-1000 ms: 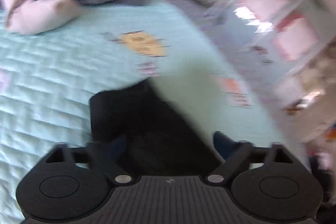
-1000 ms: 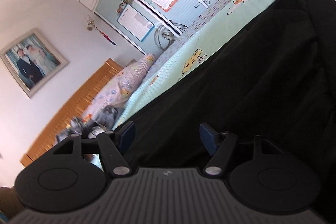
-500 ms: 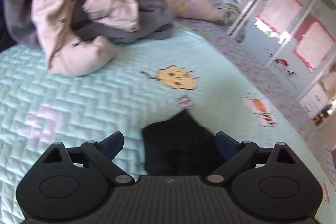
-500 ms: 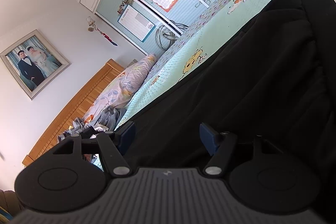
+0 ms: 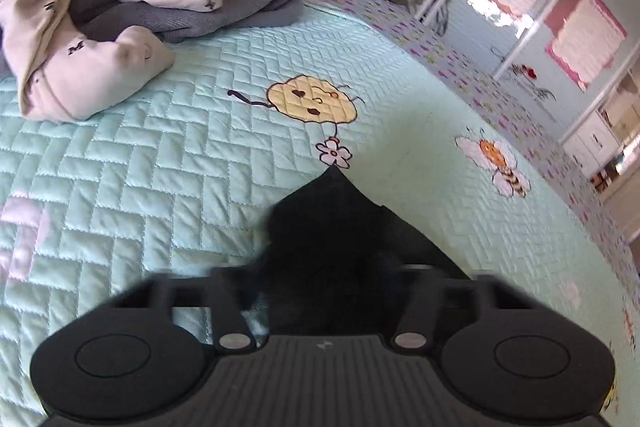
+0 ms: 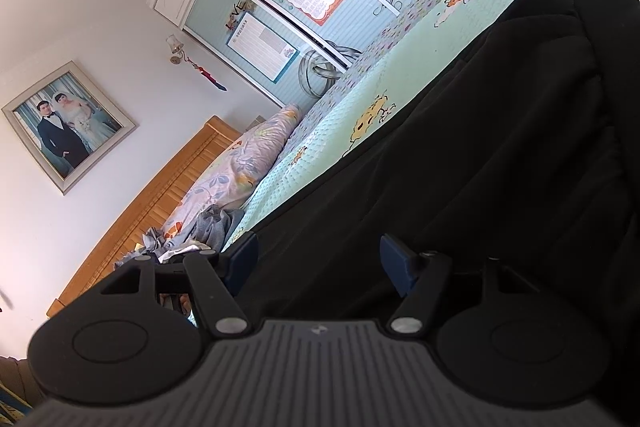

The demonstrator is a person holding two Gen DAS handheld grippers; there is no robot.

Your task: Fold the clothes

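Left wrist view: my left tongs (image 5: pixel 324 283) are closing on a corner of the black garment (image 5: pixel 340 227), near the bed's (image 5: pixel 120 187) edge. Right tongs (image 6: pixel 316 259) stand wide over it, gripping nothing. It looks soft and limp, so I'd pinch corners.

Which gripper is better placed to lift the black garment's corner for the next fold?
Left. The left gripper is closing with the black garment corner between its jaws. The right gripper stands open over the cloth, gripping nothing.

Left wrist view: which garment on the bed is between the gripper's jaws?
The black garment: a corner of it lies between the closing jaws of the left gripper. The cream printed garment and grey garment sit piled far off.
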